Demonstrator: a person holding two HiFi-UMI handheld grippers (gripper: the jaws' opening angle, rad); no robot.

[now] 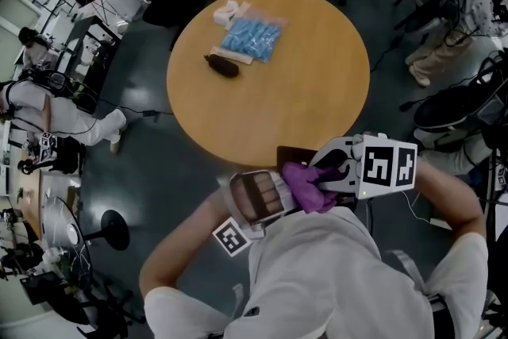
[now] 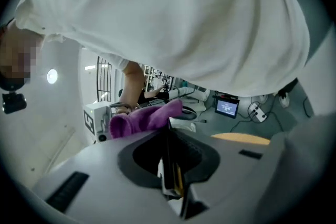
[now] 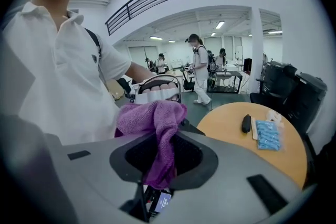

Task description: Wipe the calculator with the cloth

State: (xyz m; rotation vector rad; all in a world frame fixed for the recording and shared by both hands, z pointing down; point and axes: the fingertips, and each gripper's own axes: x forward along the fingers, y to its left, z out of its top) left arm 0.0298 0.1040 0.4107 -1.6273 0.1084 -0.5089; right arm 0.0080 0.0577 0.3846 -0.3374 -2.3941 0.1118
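The left tool (image 2: 168, 152) is clamped on the calculator (image 2: 170, 173), which shows edge-on as a thin dark slab between its jaws. The right tool (image 3: 160, 162) grips a purple cloth (image 3: 152, 118); the fabric hangs down through the gap between its jaws and bunches above them. In the head view the two tools meet close in front of the person's white shirt (image 1: 333, 274), and the bunched cloth lies against the right side of the calculator, touching it. From the right gripper view the calculator stands just behind the cloth, its rows of keys facing that camera. Both are held in the air off the near edge of a round wooden worktop (image 1: 317, 91). On the worktop's far side, well apart from the tools, lie a blue packet (image 1: 251, 38), a dark oblong object (image 1: 222, 65) and a small white item (image 1: 226, 10).
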